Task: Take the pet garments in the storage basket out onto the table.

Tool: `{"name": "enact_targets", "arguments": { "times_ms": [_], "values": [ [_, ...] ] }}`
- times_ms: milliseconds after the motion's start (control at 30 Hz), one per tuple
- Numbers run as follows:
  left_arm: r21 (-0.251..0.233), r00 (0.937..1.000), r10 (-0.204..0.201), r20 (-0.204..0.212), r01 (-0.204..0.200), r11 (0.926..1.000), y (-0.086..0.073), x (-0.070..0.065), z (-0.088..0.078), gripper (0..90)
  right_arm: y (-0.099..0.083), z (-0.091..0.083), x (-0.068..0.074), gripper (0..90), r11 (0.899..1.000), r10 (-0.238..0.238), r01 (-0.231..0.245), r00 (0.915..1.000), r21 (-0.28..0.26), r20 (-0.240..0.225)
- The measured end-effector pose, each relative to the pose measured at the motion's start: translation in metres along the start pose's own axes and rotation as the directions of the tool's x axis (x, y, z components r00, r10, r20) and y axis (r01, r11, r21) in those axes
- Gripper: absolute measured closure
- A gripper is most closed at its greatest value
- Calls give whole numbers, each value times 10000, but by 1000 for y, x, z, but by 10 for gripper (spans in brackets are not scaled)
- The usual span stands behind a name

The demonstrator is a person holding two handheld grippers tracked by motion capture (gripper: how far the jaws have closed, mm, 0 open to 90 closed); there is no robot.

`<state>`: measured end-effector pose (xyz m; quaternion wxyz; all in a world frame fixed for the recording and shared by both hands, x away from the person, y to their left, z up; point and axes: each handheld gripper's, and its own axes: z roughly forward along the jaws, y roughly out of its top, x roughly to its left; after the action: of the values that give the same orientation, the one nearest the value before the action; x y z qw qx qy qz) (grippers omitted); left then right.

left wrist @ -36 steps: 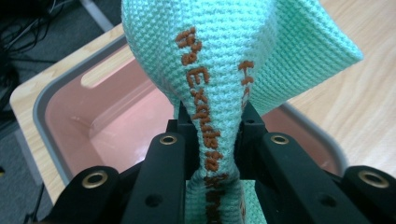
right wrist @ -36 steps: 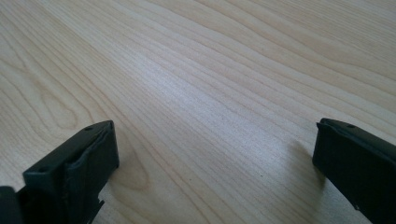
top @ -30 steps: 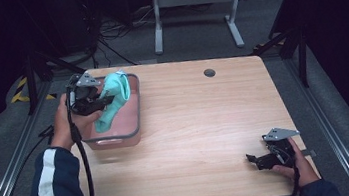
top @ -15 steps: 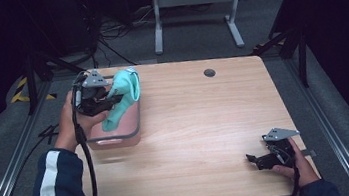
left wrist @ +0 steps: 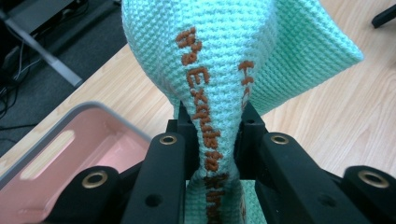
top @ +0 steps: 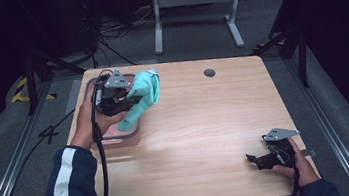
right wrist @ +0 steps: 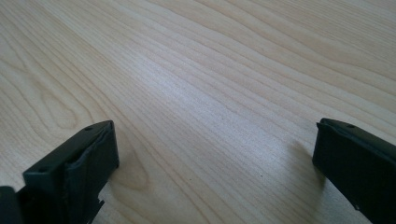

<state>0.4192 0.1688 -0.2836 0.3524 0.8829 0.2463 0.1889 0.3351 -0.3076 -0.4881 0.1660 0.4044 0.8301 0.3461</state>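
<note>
cloth lifted higher out of bin | mint waffle-knit, orange lettering | left claw pinching it | right claw spread

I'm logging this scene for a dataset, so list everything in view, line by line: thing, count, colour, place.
cloth: one, mint green with orange stitched lettering, lifted above the tray's right edge, pinched in the left gripper
tray: one, pink inside with a grey rim, far-left part of the table, nothing visible in the part that shows
table: one, light wood, centre of the high view
grommet hole: one, dark, far side of the table top
metal stand: one, grey, on the floor beyond the table
left gripper: one, black, fingers shut on the cloth, over the tray
right gripper: one, black, fingers apart, low over the table's near-right corner
</note>
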Motion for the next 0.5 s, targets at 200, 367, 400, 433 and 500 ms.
{"name": "enact_targets", "arguments": {
  "times_ms": [200, 367, 400, 433, 500],
  "values": [
    [54, 9992, 318, 258, -319, 9995, 9, -11, 10, 774, 0, 0, 0, 5, 10000, 0, 0, 10000, 1, 0],
    [56, 9970, 569, 522, -572, 9983, 17, -20, 19, 774, 0, 0, 0, 5, 10000, 1, -1, 10000, 2, 1],
    [56, 9966, 616, 556, -620, 9981, 19, -22, 22, 774, 0, 0, 0, 5, 10000, 17, -17, 10000, -2, 2],
    [91, 9958, 654, 640, -661, 9978, 20, -24, 25, 774, 0, 0, 0, 5, 10000, 4, -4, 10000, 4, 1],
    [148, 9946, 738, 734, -750, 9971, 23, -27, 29, 774, 0, 0, 0, 5, 10000, 3, -3, 10000, 3, 2]
  ]
}}
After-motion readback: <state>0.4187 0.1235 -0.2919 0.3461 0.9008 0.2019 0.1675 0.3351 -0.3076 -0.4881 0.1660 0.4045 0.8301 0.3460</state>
